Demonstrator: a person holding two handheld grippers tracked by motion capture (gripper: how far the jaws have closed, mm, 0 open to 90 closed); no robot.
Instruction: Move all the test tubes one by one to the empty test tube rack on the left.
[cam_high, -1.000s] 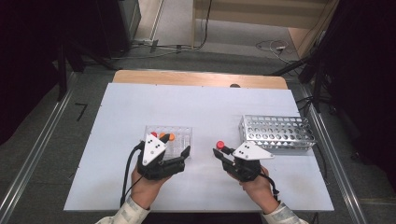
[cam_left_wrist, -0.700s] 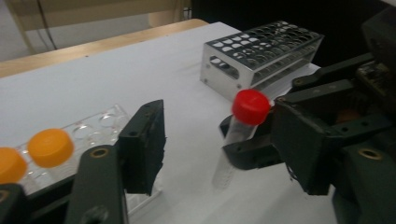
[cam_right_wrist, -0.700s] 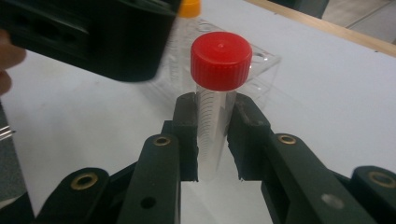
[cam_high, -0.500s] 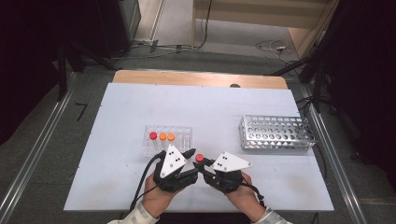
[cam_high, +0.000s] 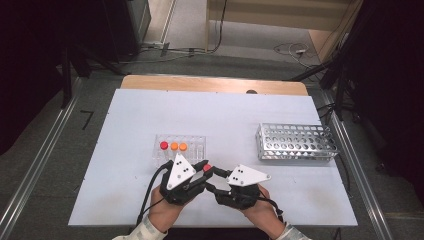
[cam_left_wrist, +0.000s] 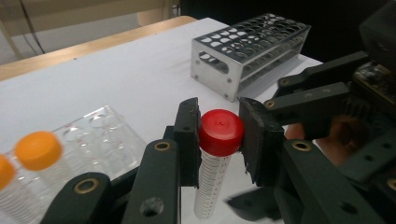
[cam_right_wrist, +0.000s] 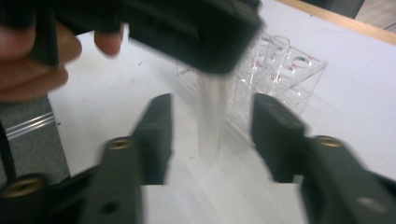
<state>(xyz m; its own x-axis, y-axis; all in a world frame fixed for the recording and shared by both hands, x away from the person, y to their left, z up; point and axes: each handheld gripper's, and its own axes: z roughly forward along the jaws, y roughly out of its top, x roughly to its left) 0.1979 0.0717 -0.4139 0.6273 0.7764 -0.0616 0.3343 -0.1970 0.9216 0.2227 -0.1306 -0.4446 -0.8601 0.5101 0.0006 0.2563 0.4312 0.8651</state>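
Note:
A clear tube with a red cap (cam_left_wrist: 222, 132) hangs upright with my left gripper (cam_left_wrist: 218, 140) shut on its cap. In the high view this tube (cam_high: 206, 168) is at the table's front middle, where my left gripper (cam_high: 201, 169) and right gripper (cam_high: 212, 179) meet. My right gripper (cam_right_wrist: 212, 116) is open, its jaws standing on either side of the tube's pale body (cam_right_wrist: 211, 109) without touching it. A clear plastic rack (cam_high: 195, 145) behind them holds one red-capped tube (cam_high: 164, 145) and two orange-capped tubes (cam_high: 179, 147).
A perforated metal tube rack (cam_high: 295, 141) stands on the white table (cam_high: 125, 130) at the right, seen too in the left gripper view (cam_left_wrist: 247, 51). A wooden strip (cam_high: 210, 85) runs along the table's far edge.
My right gripper brought the red-capped tube leftward to the front middle. My left gripper came away from the clear rack to meet it and now grips the cap, and the right jaws stand open.

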